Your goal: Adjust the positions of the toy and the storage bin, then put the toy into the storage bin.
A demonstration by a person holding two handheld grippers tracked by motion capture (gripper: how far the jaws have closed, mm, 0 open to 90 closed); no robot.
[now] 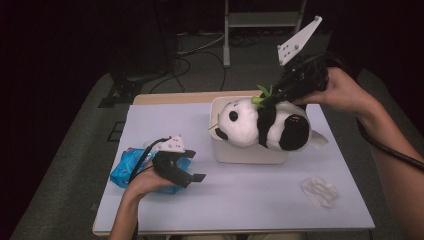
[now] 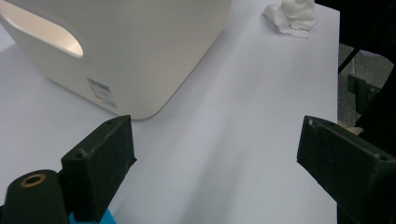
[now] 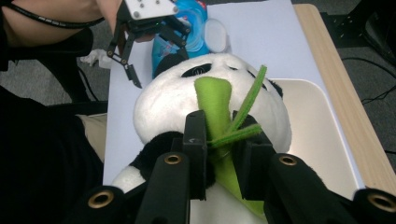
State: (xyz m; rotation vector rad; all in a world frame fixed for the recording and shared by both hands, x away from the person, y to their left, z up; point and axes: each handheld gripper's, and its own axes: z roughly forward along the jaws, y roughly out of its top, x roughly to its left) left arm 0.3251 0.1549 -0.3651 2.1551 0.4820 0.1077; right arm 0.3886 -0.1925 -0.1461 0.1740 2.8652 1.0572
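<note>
Right tongs (image 3: 218, 154) clamp the panda's bamboo (image 3: 215, 105), panda (image 1: 260, 125) lying lengthwise, head leftward; left tongs (image 2: 215, 158) gape empty

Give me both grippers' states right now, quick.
Left gripper: open, nothing between its jaws, over the table.
Right gripper: shut on the green bamboo piece of the plush panda.
</note>
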